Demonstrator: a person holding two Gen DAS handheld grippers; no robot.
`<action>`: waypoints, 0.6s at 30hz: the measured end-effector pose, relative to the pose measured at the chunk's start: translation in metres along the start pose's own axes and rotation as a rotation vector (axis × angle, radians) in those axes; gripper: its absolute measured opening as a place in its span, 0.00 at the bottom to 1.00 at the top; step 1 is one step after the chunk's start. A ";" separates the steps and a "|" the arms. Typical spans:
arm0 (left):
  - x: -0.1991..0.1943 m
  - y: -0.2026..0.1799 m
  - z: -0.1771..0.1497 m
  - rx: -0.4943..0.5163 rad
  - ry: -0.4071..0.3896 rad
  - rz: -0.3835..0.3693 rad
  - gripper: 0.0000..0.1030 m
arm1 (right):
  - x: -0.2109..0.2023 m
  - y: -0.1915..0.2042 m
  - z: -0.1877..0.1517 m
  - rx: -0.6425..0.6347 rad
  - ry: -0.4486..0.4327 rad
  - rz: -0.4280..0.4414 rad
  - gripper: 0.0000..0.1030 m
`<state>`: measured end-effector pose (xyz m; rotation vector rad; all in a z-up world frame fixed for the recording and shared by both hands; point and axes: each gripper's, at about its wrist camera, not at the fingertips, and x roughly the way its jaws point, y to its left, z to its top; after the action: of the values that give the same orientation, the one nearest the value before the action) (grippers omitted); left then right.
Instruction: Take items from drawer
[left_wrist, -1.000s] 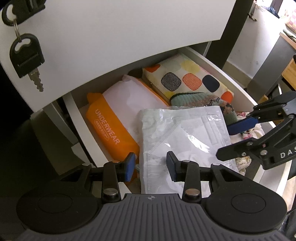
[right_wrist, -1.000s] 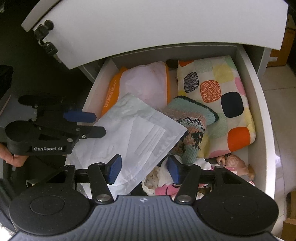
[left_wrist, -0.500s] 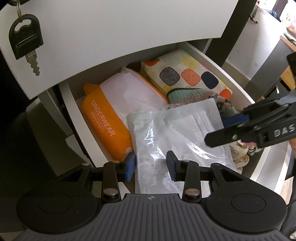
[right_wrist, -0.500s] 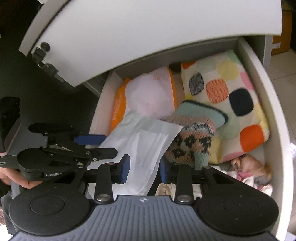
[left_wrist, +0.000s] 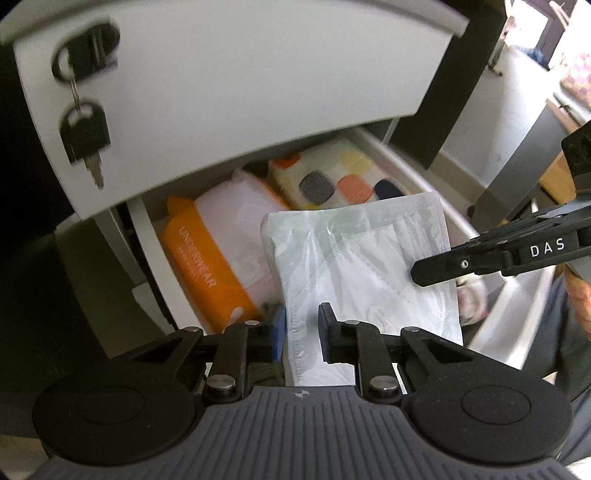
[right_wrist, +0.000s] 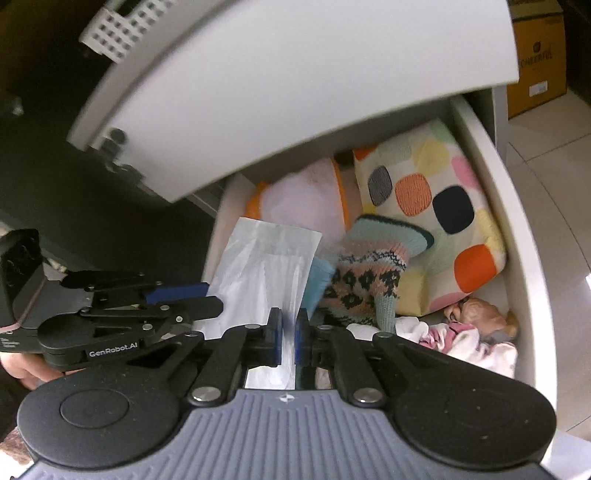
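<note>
A white packet of face masks (left_wrist: 354, 258) is raised, tilted, above the open white drawer (left_wrist: 517, 332). My right gripper (right_wrist: 288, 336) is shut on the packet's (right_wrist: 266, 273) near edge. The packet runs up and away between its blue pads. From the left wrist view that gripper (left_wrist: 436, 264) reaches in from the right over the packet. My left gripper (left_wrist: 301, 332) is open with a narrow gap, and the flat packet passes behind its fingers. It (right_wrist: 201, 297) sits at the packet's left side in the right wrist view.
In the drawer (right_wrist: 517, 236) lie an orange underwear pack (left_wrist: 199, 266), a spotted cushion (right_wrist: 436, 199), a knitted sock (right_wrist: 369, 273) and a doll with pink cloth (right_wrist: 472, 317). The drawer front above (left_wrist: 240, 92) overhangs, with keys (left_wrist: 85, 136) hanging. A cardboard box (right_wrist: 535, 55) stands far right.
The right jaws have closed on the mask packet, and it has risen off the other items toward the cameras. The left jaws have narrowed. Both grippers have pulled back from the drawer.
</note>
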<state>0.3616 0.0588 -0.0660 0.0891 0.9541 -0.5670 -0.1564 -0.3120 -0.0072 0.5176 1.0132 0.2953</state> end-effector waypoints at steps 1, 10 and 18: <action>-0.006 -0.003 0.000 -0.002 -0.012 -0.002 0.20 | -0.007 0.003 -0.001 -0.005 -0.003 0.007 0.07; -0.070 -0.024 -0.013 -0.020 -0.099 0.027 0.20 | -0.040 0.045 -0.017 -0.078 -0.004 0.073 0.04; -0.106 -0.023 -0.034 -0.049 -0.129 0.075 0.19 | -0.045 0.072 -0.031 -0.108 -0.017 0.117 0.03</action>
<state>0.2772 0.0943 0.0020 0.0434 0.8348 -0.4745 -0.2056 -0.2639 0.0506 0.4813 0.9469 0.4469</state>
